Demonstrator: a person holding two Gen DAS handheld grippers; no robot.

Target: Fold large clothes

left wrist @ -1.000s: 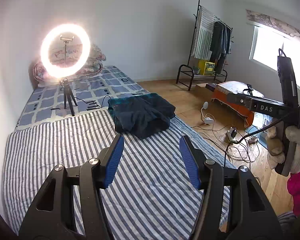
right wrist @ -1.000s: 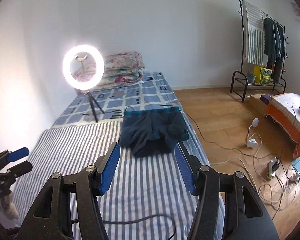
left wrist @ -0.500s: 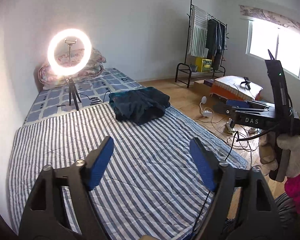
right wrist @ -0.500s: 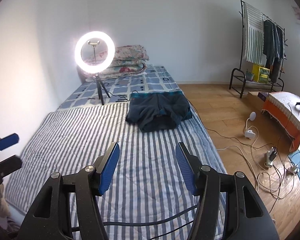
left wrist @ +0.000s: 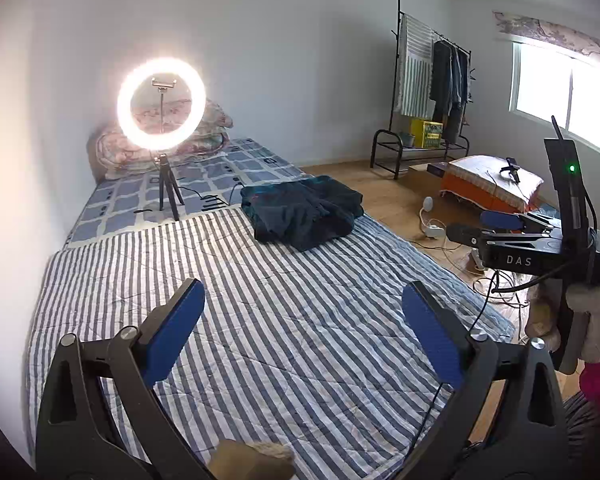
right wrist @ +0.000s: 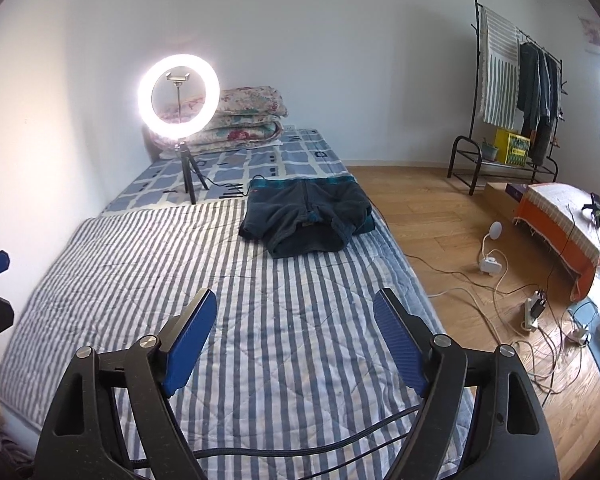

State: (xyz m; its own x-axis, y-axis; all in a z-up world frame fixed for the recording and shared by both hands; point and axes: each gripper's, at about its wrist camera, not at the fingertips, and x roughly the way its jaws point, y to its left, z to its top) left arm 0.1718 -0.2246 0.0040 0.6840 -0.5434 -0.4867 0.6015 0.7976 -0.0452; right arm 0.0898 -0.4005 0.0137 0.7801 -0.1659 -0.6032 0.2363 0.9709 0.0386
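A dark navy garment lies folded in a compact bundle on the far part of a blue-and-white striped quilt spread over the bed. My left gripper hovers over the near quilt, far short of the bundle; its jaws are opening wide and nothing is between them. My right gripper also hangs above the near quilt, jaws opening and empty. In the left wrist view the right gripper's body shows at the right edge, held by a gloved hand.
A lit ring light on a tripod stands on the checked sheet beyond the quilt, before stacked floral bedding. Cables and power strips litter the wooden floor right of the bed. A clothes rack stands by the far wall.
Both grippers have drawn back from the folded garment, which now looks smaller and farther off. Both pairs of jaws have spread wider apart. The garment has not moved.
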